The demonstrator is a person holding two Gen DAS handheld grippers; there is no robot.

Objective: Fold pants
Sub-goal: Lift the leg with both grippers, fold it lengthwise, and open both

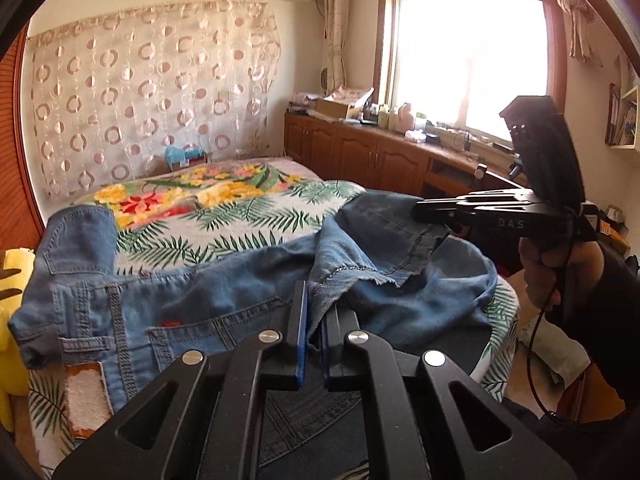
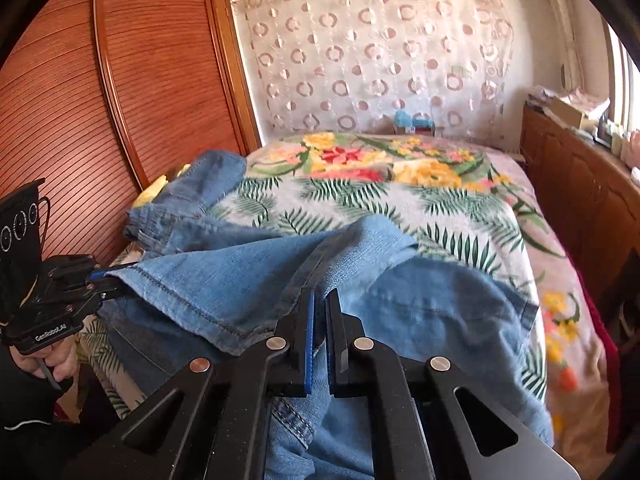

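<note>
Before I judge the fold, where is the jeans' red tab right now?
In the left wrist view, the red tab sits on the jeans at lower left, above a back pocket's edge, left of the left gripper.

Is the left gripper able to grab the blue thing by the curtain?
Probably not right now. The left gripper is shut on the jeans, and the blue thing sits across the bed.

**Both grippers clamped shut**

Your left gripper [image 1: 314, 300] points slightly downward, its blue-padded jaws pinched on denim. Your right gripper [image 2: 320, 300] is angled the same way and likewise clamped on denim. Your hand [image 1: 544, 276] grips the right handle from below.
</note>
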